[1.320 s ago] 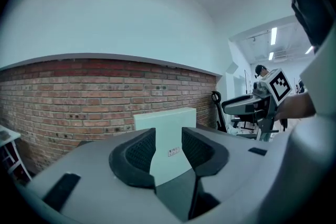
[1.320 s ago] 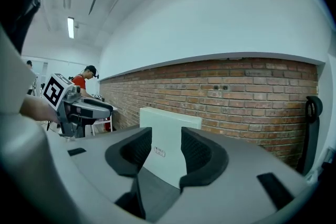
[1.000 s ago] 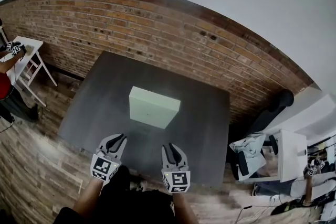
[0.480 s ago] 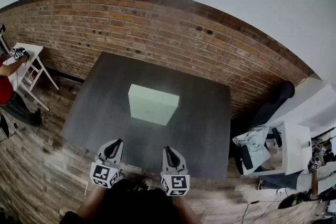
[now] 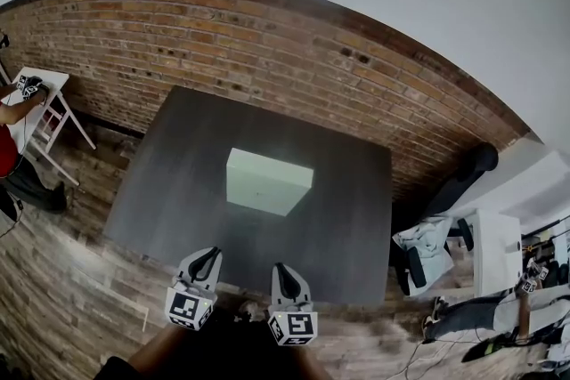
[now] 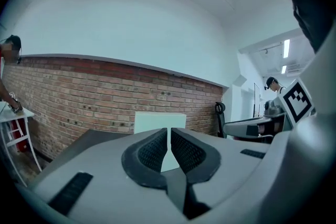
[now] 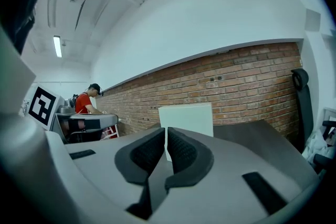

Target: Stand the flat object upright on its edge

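Observation:
A flat white box [image 5: 267,181] stands upright on its edge in the middle of the dark table [image 5: 169,165]. It shows as a tall white slab in the left gripper view [image 6: 152,122] and the right gripper view [image 7: 190,117]. My left gripper [image 5: 207,255] hangs at the table's near edge, well short of the box, shut and empty [image 6: 168,131]. My right gripper [image 5: 281,270] is beside it, also back from the box. Its jaws have just been closing with nothing between them and now look shut [image 7: 166,132].
A brick wall [image 5: 267,40] runs behind the table. At far left a person [image 5: 7,133] works at a small white table [image 5: 40,89]. A black chair [image 5: 463,182] and a cluttered white desk [image 5: 494,258] stand to the right. Wooden floor surrounds the table.
Both grippers have drawn back from the box toward the table's near edge. Their jaws, slightly apart a second ago, have closed. The box stands where it was.

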